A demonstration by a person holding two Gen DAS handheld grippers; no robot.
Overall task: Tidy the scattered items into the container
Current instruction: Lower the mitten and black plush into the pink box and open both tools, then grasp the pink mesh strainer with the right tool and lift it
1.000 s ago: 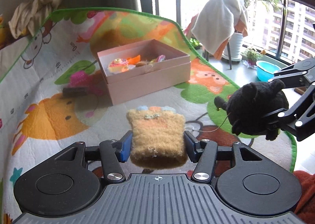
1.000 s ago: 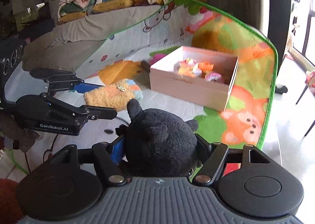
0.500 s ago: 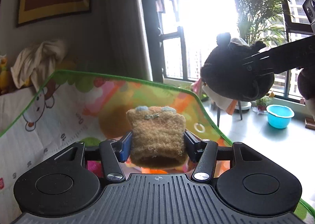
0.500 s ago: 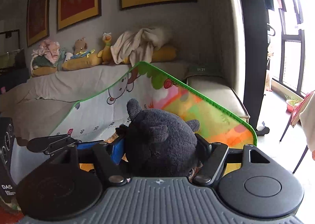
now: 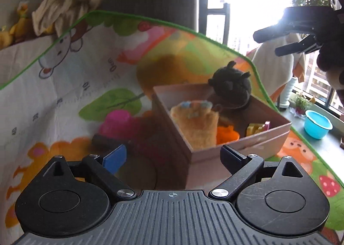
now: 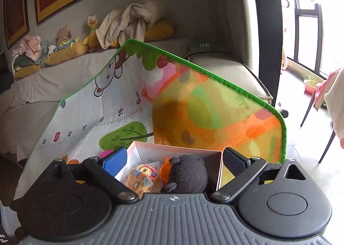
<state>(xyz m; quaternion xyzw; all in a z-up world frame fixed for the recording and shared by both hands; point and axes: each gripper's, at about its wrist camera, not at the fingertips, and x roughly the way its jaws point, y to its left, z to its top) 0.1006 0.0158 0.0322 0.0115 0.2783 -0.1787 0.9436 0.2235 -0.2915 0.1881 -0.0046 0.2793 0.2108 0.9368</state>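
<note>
A pink cardboard box (image 5: 236,150) stands on the play mat; it also shows in the right wrist view (image 6: 150,148). A fuzzy tan plush (image 5: 197,124) leans inside its near wall, seen too in the right wrist view (image 6: 139,180). A black plush (image 5: 232,85) rests at the box's far side and shows in the right wrist view (image 6: 189,174). My left gripper (image 5: 174,156) is open and empty just before the box. My right gripper (image 6: 174,159) is open and empty above the box; it also shows at the upper right of the left wrist view (image 5: 286,38).
A pink plush (image 5: 120,122) and a dark flat item (image 5: 105,140) lie on the mat (image 5: 64,94) left of the box. Small toys (image 5: 255,128) sit in the box. The mat's far part curls up against a sofa (image 6: 53,73). A blue bowl (image 5: 318,123) stands on the floor at right.
Both grippers have opened and let go of their plush toys, which now lie in the pink box. Both views have tilted down toward the box.
</note>
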